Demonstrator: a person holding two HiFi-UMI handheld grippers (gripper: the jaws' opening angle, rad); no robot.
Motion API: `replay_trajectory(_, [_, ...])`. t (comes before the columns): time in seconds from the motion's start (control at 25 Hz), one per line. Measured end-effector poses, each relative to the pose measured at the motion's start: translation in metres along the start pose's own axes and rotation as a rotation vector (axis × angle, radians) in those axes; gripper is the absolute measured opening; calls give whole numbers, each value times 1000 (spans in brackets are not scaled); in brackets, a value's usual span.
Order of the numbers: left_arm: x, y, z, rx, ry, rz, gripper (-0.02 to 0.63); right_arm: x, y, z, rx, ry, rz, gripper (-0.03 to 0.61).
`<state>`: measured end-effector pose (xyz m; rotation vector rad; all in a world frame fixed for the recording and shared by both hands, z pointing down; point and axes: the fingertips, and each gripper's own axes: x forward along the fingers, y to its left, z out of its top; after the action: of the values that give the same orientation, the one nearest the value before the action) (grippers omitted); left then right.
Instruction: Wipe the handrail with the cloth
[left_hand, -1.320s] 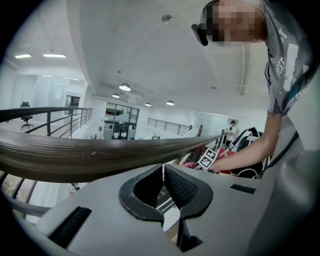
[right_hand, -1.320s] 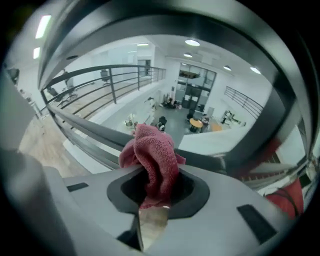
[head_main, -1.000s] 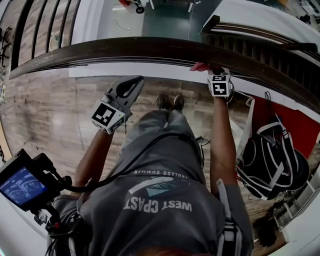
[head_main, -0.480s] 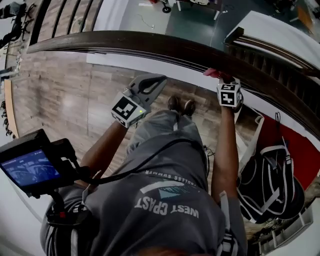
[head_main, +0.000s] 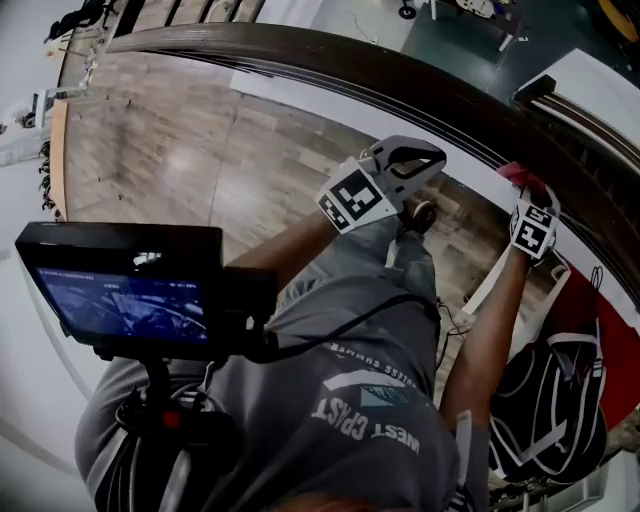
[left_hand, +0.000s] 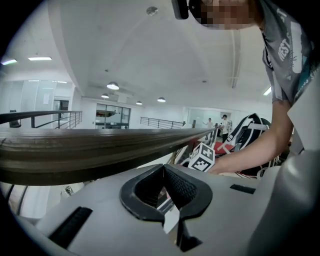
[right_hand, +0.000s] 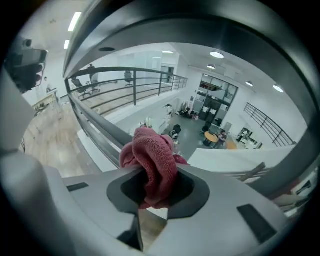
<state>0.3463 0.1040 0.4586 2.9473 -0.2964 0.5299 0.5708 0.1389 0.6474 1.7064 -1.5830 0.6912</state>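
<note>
Fingers (right_hand: 215, 215) of the right gripper (head_main: 525, 197) clamp the red cloth (right_hand: 152, 160) at the handrail (head_main: 400, 75), at 2 o'clock in the head view. Left gripper (head_main: 408, 163) fingers are together and empty, just below the rail at 1 o'clock.

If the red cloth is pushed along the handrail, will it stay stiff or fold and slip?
Probably floppy: the cloth bunches in soft folds where the right gripper pinches it. Its towel-like weave likely drags on the handrail rather than gliding.
</note>
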Motion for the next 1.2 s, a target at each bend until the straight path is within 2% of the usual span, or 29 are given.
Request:
replay_trajectory(0.16, [-5, -9, -7, 12, 42, -36, 6, -3, 74, 48, -88, -46, 107, 73])
replay_trajectory(0.24, [-8, -14, -10, 12, 57, -49, 6, -7, 88, 59, -88, -57, 128, 72])
replay_trajectory(0.36, [-6, -15, -16, 11, 70, -66, 6, -11, 74, 50, -31, -67, 140, 72])
replay_trajectory(0.52, [8, -10, -28, 2, 81, -85, 6, -11, 17, 21, 50, -19, 28, 72])
replay_trajectory(0.64, [13, -13, -37, -10, 93, -107, 6, -11, 12, 16, 62, 4, -20, 72])
replay_trajectory(0.72, [17, -14, -42, -16, 98, -113, 6, -4, 30, 25, 30, 4, -8, 72])
replay_trajectory(0.88, [26, -17, -48, -19, 105, -121, 6, 11, 93, 56, -86, -38, 110, 72])
replay_trajectory(0.96, [27, -18, -48, -13, 107, -123, 7, 14, 108, 62, -99, -61, 158, 73])
replay_trajectory(1.04, [25, -17, -46, -11, 107, -119, 6, 11, 100, 56, -61, -74, 172, 72])
replay_trajectory(1.2, [13, -4, -44, -5, 104, -74, 6, 1, 51, 34, -5, -45, 91, 72])
